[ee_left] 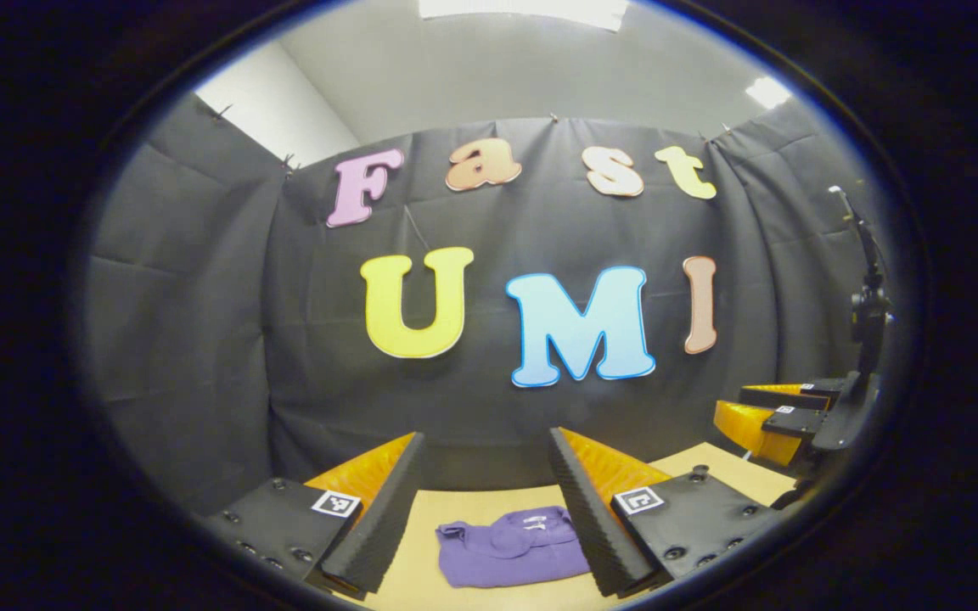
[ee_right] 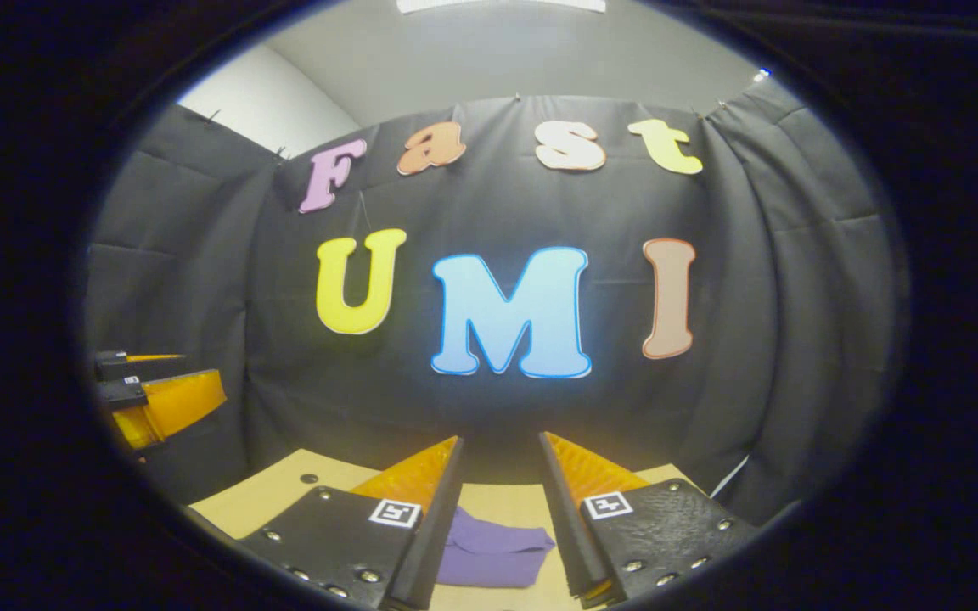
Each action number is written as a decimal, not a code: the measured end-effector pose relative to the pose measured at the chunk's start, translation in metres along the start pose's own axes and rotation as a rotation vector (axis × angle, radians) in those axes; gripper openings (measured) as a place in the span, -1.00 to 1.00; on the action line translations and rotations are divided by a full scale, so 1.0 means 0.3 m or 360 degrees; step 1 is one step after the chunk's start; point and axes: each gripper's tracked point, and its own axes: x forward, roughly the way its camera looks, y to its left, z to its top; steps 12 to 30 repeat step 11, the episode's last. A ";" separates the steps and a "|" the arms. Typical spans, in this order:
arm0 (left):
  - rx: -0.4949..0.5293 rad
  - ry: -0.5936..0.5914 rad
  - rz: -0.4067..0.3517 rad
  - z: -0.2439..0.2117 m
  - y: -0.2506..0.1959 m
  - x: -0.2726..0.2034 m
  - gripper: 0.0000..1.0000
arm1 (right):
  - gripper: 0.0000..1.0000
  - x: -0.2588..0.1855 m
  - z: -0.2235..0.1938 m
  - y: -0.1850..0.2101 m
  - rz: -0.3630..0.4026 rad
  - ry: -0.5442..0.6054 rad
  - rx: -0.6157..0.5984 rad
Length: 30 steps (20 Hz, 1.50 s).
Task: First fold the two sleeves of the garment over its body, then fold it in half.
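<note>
1. Garment (ee_left: 513,547) placement, left gripper view: the purple garment is seen lying on the tan table (ee_left: 714,465), low in the picture, below and ahead of the left gripper (ee_left: 486,475). It lies between the two fingers' lines, a little toward the right-hand finger. Its long axis appears to run across the picture, from side to side. The jaws are spread wide and nothing is held between them. The fingers are raised clear of the cloth, aimed more at the booth's wall than at the table.

2. In the same view, the right gripper (ee_left: 765,407) is seen far off at the right edge, above the table and well apart from the garment. How wide it stands cannot be told from here.

3. Right gripper view: the garment (ee_right: 489,552) is seen on the table (ee_right: 285,488), below the right gripper (ee_right: 502,479), leaning toward its left-hand finger. The jaws are wide apart and empty.

4. Neither hand is judged clearly nearer; both must be tipped downward before a sleeve can be taken.
</note>
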 end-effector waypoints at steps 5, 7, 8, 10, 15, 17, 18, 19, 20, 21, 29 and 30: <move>0.0017 -0.0024 0.0148 0.009 -0.048 -0.102 0.83 | 0.00 -0.036 -0.005 0.030 0.0106 -0.0032 -0.0033; -0.0004 -0.0008 0.0194 -0.008 -0.058 -0.148 0.83 | 0.10 -0.061 -0.010 0.041 0.0138 -0.0027 0.0029; -0.0013 -0.0007 0.0201 -0.006 -0.055 -0.192 0.83 | 0.10 -0.070 -0.004 0.037 0.0141 -0.0020 0.0056; -0.0006 -0.0036 0.0203 0.013 -0.056 -0.269 0.83 | 0.10 -0.086 0.006 0.017 0.0126 -0.0011 0.0095; 0.0000 -0.0051 0.0196 0.025 -0.048 -0.300 0.83 | 0.10 -0.093 0.021 0.005 0.0107 -0.0026 0.0105; 0.0000 -0.0051 0.0196 0.025 -0.048 -0.300 0.83 | 0.10 -0.093 0.021 0.005 0.0107 -0.0026 0.0105; 0.0000 -0.0051 0.0196 0.025 -0.048 -0.300 0.83 | 0.10 -0.093 0.021 0.005 0.0107 -0.0026 0.0105; 0.0000 -0.0051 0.0196 0.025 -0.048 -0.300 0.83 | 0.10 -0.093 0.021 0.005 0.0107 -0.0026 0.0105; 0.0000 -0.0051 0.0196 0.025 -0.048 -0.300 0.83 | 0.10 -0.093 0.021 0.005 0.0107 -0.0026 0.0105; 0.0000 -0.0051 0.0196 0.025 -0.048 -0.300 0.83 | 0.10 -0.093 0.021 0.005 0.0107 -0.0026 0.0105; 0.0000 -0.0051 0.0196 0.025 -0.048 -0.300 0.83 | 0.10 -0.093 0.021 0.005 0.0107 -0.0026 0.0105; 0.0000 -0.0051 0.0196 0.025 -0.048 -0.300 0.83 | 0.10 -0.093 0.021 0.005 0.0107 -0.0026 0.0105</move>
